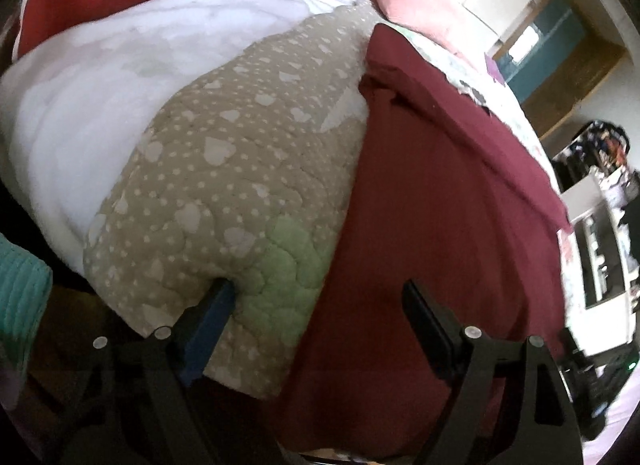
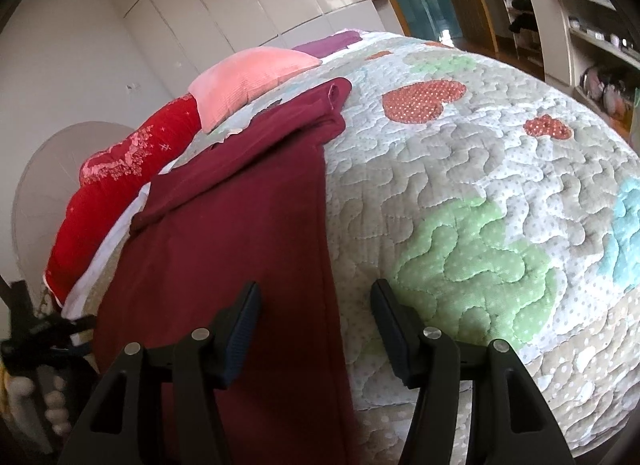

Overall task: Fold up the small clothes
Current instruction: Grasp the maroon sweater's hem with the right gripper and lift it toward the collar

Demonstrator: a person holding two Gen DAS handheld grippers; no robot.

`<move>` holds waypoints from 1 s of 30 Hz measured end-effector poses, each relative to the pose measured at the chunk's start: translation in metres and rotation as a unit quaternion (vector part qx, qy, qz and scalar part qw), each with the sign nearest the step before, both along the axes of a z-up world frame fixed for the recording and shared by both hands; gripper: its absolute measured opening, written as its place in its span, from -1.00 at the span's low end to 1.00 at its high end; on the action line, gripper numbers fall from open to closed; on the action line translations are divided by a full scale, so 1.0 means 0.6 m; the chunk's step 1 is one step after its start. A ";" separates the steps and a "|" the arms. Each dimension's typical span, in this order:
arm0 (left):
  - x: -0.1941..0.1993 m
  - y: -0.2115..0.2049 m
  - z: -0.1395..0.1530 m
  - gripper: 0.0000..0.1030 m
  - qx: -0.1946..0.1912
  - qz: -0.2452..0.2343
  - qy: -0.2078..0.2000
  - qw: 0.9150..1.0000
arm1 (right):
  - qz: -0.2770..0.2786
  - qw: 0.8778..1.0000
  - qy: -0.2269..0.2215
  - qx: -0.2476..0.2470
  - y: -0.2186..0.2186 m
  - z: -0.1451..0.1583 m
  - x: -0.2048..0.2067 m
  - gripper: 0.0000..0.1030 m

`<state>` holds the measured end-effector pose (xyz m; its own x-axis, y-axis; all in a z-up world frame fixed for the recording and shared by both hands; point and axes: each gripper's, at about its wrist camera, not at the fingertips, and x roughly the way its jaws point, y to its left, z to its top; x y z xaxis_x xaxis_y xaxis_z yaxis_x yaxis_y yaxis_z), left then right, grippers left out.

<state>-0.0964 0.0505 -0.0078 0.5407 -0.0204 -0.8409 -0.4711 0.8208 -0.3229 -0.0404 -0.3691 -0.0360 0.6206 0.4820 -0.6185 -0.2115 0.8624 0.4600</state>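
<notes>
Maroon garment (image 2: 240,233) is spread flat on the quilted bedspread (image 2: 480,185), long side running away toward the pink pillow (image 2: 248,81). Looks like soft, light knit, floppy, so it'll sag and crease if lifted by one corner. I'd pinch the near hem. Left gripper (image 1: 320,305) and right gripper (image 2: 316,305) both gape, released, clasping nothing.

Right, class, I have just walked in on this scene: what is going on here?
A person holds two grippers over a dark red cloth garment spread on a quilted heart-patterned bedspread. The left gripper and right gripper are both open, gripping nothing. The right one straddles the garment's edge. No fold is under way.
</notes>
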 end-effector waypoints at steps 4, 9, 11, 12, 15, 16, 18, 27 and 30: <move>-0.009 -0.008 0.007 0.27 0.004 -0.016 -0.004 1.000 | 0.034 0.993 0.055 0.098 -0.034 -0.004 0.011 0.09; -0.033 0.005 -0.002 0.13 -0.071 -0.018 -0.024 0.997 | 0.108 0.952 0.157 0.239 -0.046 -0.060 0.001 -0.22; -0.039 0.001 -0.011 0.13 -0.097 -0.025 -0.025 0.995 | 0.125 0.949 0.169 0.235 -0.033 -0.074 -0.013 -0.23; -0.041 -0.003 -0.013 0.13 -0.093 -0.028 -0.024 0.995 | 0.132 0.948 0.174 0.230 -0.026 -0.078 -0.018 -0.23; -0.044 -0.014 -0.014 0.13 -0.084 -0.038 -0.027 0.995 | 0.153 0.951 0.181 0.199 0.001 -0.081 -0.028 -0.23; -0.046 -0.016 -0.016 0.15 -0.086 -0.040 -0.028 0.995 | 0.155 0.953 0.179 0.191 0.006 -0.079 -0.030 -0.23; -0.048 -0.017 -0.021 0.17 -0.095 -0.044 -0.030 0.994 | 0.155 0.953 0.178 0.188 0.009 -0.078 -0.031 -0.23; -0.070 -0.042 -0.044 0.01 -0.137 -0.078 -0.018 0.987 | 0.165 0.955 0.178 0.170 0.020 -0.071 -0.042 -0.24; -0.078 -0.051 -0.054 0.00 -0.157 -0.087 -0.014 0.984 | 0.178 0.955 0.179 0.157 0.031 -0.071 -0.049 -0.24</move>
<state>-0.1431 0.0199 -0.0405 0.5294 -0.3701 -0.7634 -0.3202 0.7461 -0.5838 -0.0696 -0.3508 -0.0785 0.1581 0.8201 -0.5499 -0.2460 0.5721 0.7824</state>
